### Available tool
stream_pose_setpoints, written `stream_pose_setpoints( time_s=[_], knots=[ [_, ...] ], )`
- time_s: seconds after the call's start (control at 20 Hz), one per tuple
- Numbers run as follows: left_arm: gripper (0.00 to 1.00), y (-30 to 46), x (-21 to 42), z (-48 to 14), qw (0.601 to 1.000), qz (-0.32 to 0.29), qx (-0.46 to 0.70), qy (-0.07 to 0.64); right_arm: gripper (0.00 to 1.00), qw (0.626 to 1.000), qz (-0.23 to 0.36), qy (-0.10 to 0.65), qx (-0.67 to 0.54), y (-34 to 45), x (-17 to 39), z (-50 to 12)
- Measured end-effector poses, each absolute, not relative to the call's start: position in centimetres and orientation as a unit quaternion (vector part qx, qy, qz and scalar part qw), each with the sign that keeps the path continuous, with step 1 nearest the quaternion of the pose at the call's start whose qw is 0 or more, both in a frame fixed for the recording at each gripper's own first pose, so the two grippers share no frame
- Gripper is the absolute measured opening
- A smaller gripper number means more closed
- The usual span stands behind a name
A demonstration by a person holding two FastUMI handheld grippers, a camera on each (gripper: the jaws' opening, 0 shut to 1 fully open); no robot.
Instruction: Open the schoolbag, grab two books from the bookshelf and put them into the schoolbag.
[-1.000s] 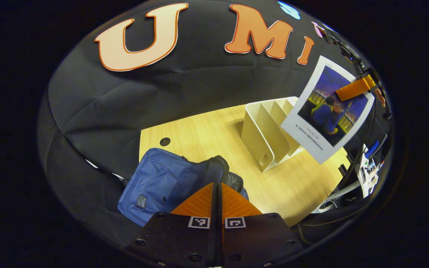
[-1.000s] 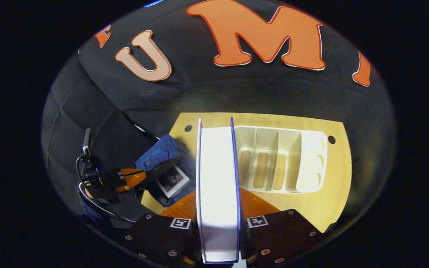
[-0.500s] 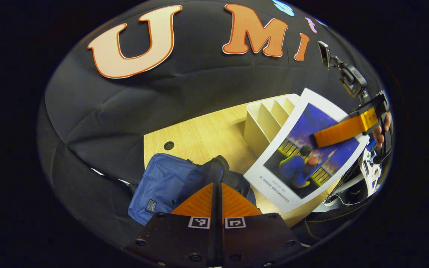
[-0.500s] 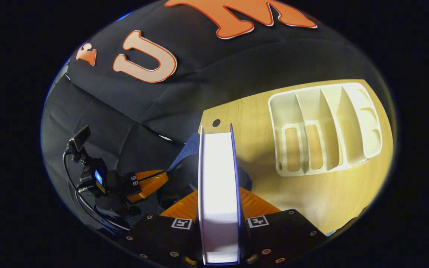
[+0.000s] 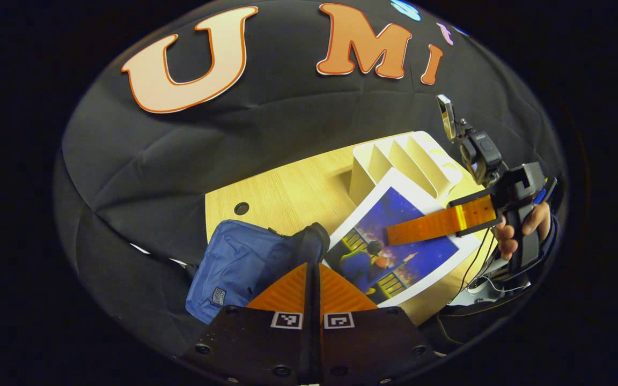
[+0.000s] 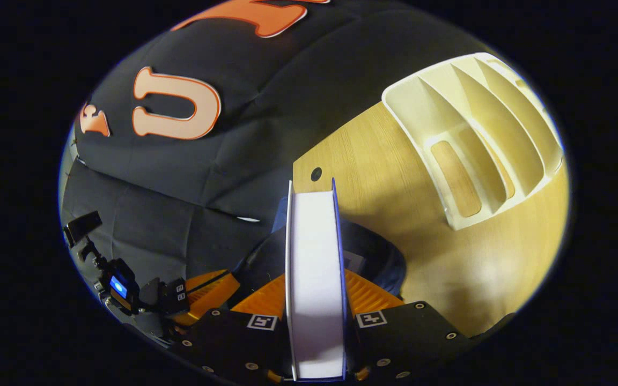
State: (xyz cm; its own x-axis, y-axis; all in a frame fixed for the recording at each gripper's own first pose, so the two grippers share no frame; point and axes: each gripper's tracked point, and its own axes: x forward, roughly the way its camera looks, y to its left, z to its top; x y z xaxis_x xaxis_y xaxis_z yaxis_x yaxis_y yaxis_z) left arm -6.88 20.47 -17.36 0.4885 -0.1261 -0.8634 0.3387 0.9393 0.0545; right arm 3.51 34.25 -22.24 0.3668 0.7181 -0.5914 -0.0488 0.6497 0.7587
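Schoolbag of blue fabric with a dark open mouth [image 5: 244,262] lies at lower centre-left of the left gripper view, on the light wooden table [image 5: 293,190]. White slotted plastic bookshelf [image 6: 480,139] fills the upper right of the right gripper view. A white-edged book with a blue illustrated cover [image 5: 395,241] is clamped by the right gripper [image 6: 315,284], tilted just beside the bag's mouth. The left gripper [image 5: 313,273], bottom centre, has its fingers pressed together at the bag's rim.

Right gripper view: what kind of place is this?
Likely a staged recording booth, not a home: a black cloth wall behind a light wooden table, with a white bookshelf, a blue schoolbag, and a handheld right gripper clamping a book.
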Motion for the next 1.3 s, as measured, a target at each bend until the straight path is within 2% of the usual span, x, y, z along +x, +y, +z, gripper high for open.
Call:
stream_pose_setpoints(
  time_s=[0.45,0.75,0.95,1.05,1.1,1.2,1.25,1.3],
  knots=[
    [0.01,19.6,-7.7,-18.1,0.849,-0.148,0.116,0.494,0.39,0.755,0.223,0.482,0.384,38.6,3.0,-27.0],
    [0.01,18.7,-8.6,-18.8,0.841,-0.16,0.119,0.503,0.39,0.725,0.211,0.489,0.437,41.3,2.3,-30.3],
    [0.01,18.0,-9.0,-19.0,0.836,-0.172,0.133,0.504,0.39,0.73,0.213,0.471,0.446,43.2,2.4,-31.4],
    [0.0,17.7,-9.2,-19.3,0.833,-0.177,0.134,0.506,0.39,0.718,0.217,0.484,0.451,44.3,1.7,-32.4],
    [0.01,17.6,-9.4,-19.5,0.83,-0.18,0.135,0.51,0.29,0.711,0.216,0.487,0.46,44.8,1.6,-32.8],
    [0.01,17.0,-9.7,-19.9,0.827,-0.188,0.137,0.512,0.51,0.708,0.219,0.486,0.464,45.6,1.4,-33.1],
    [0.01,16.9,-10.0,-20.0,0.825,-0.191,0.137,0.513,0.41,0.709,0.224,0.485,0.46,45.9,1.3,-33.3],
    [0.01,16.9,-10.0,-20.0,0.825,-0.191,0.14,0.513,0.41,0.709,0.225,0.485,0.459,46.1,1.2,-33.4]
  ],
)
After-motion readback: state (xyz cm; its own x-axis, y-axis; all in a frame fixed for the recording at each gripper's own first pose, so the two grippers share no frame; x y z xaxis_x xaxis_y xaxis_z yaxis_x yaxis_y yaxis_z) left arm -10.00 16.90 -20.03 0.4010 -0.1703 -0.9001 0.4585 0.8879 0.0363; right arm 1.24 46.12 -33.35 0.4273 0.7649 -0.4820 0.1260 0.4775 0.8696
